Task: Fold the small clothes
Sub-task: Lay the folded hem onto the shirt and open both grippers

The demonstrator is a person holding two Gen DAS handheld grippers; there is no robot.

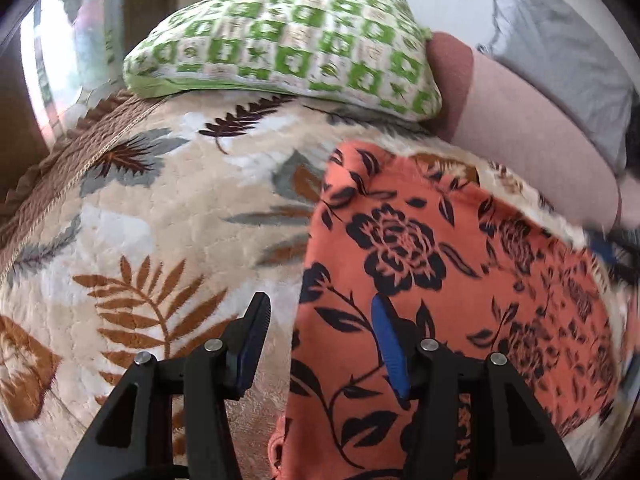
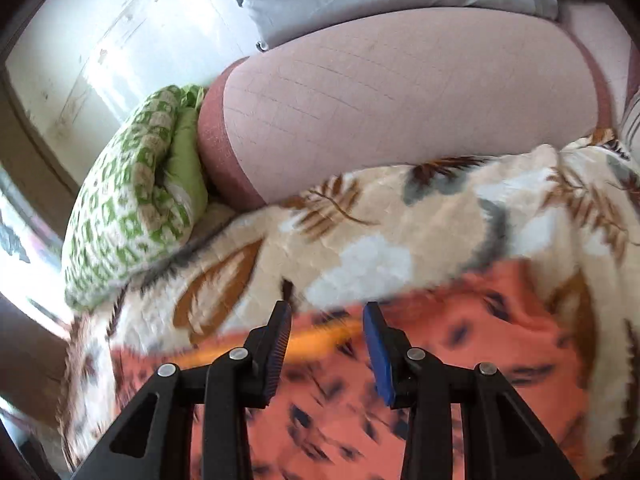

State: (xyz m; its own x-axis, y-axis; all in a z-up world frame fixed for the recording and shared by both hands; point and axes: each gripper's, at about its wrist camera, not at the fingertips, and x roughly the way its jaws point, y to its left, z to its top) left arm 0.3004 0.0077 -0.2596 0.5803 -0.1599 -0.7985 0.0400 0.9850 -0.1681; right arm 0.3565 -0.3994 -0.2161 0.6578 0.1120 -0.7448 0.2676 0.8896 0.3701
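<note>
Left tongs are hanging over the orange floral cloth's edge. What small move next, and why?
Probably lower the left tongs straight down and close on the orange floral cloth: its near edge runs between the open fingers, which don't seem to pinch it. The cloth lies flat on the leaf-print blanket, not yet folded.

No readable text, no labels, no numbers — only patterned fabrics

1. One orange floral garment [image 1: 440, 280] lies before me.
2. One leaf-print blanket [image 1: 160, 220].
3. One green checked pillow [image 1: 280, 44], far.
4. One pink pillow [image 2: 400, 100].
5. One grey pillow [image 1: 560, 52].
6. My two claws: left claw [image 1: 320, 320], right claw [image 2: 326, 328].
</note>
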